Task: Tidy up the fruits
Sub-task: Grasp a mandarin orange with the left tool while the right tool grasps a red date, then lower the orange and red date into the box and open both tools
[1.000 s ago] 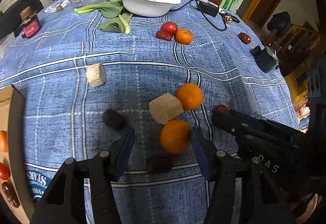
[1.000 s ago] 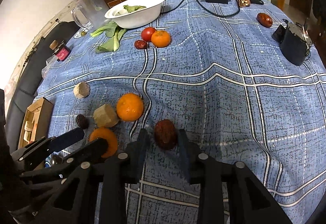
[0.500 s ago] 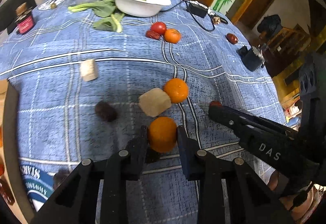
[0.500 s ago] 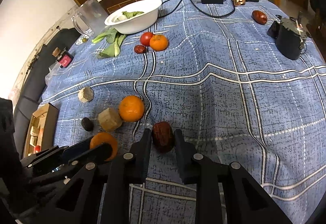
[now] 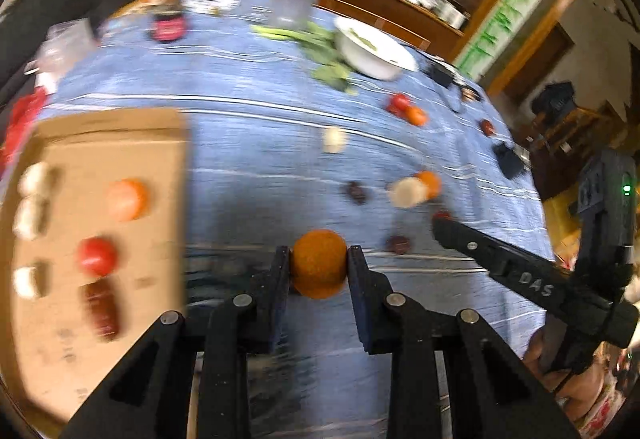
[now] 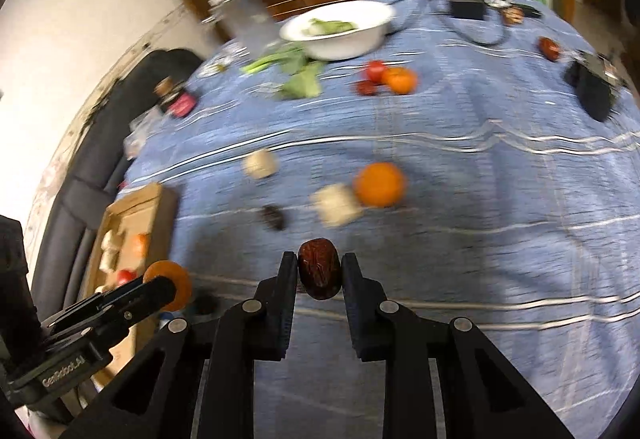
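Both tools are loaded. Left tool (image 5: 319,265) pinches an orange (image 5: 319,263) between its pads, jaws just closed onto it; the fruit is clear of the blue cloth (image 5: 256,159) on the worktop. Right tool (image 6: 319,271) pinches a red date (image 6: 319,268), pads tight on both sides, also off the cloth.

Left wrist view: cardboard box (image 5: 168,131) sits at the left edge of the worktop, near the left tool. Inside it: one orange fruit (image 5: 128,199), a tomato (image 5: 97,256), a dark red date (image 5: 102,309) and some pale pieces (image 5: 32,195) along the left wall. Frames are motion-blurred, so finer detail in the box is not readable.

Loose on the cloth, right wrist view: another orange (image 6: 379,184) touching a pale block (image 6: 337,204), a dark fruit (image 6: 273,217) left of them, a second pale block (image 6: 261,164) further back. Far side: tomato, small orange (image 6: 399,80) and a date grouped together, near a white bowl (image 6: 340,35) with greens (image 6: 300,79) beside it. One more date (image 6: 550,48) lies at the far right, near a black object (image 6: 596,95).

Right tool also shows in the left wrist view at the right, well apart from the box.
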`<state>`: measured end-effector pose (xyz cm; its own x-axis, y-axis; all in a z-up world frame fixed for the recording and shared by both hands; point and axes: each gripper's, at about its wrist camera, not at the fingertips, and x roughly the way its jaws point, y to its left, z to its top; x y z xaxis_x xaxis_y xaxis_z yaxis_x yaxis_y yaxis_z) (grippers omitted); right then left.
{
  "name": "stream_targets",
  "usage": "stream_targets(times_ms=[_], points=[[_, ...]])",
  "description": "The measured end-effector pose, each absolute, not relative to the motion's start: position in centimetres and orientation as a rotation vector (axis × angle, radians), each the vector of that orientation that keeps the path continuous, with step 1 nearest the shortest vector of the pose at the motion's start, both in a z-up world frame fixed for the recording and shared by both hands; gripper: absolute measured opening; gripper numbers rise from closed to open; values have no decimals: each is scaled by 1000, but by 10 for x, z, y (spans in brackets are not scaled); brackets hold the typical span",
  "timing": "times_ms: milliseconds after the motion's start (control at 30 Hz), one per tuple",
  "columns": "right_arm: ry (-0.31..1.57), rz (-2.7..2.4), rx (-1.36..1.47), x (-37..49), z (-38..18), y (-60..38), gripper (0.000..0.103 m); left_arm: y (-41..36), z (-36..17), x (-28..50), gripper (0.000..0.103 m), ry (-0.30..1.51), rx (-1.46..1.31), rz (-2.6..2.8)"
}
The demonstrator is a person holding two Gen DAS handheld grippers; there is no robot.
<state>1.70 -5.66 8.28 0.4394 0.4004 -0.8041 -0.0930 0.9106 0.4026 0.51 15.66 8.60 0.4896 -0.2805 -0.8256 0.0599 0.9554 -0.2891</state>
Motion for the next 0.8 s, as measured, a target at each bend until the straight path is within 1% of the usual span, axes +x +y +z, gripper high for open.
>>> stream_targets(times_ms=[233,400,600,800], points=[[1092,490,247,5,97,48,25,264,78,-29,28,1068,-270,-7],[1130,593,197,-12,92,116,25,315,62,-43,28,1111,-278,73],[1169,658,106,-33,76,173,25,332,52,-43,28,1145,-206,85],[1221,661,52,-46,55,198,25,330,51,-42,29,1142,-148,39]])
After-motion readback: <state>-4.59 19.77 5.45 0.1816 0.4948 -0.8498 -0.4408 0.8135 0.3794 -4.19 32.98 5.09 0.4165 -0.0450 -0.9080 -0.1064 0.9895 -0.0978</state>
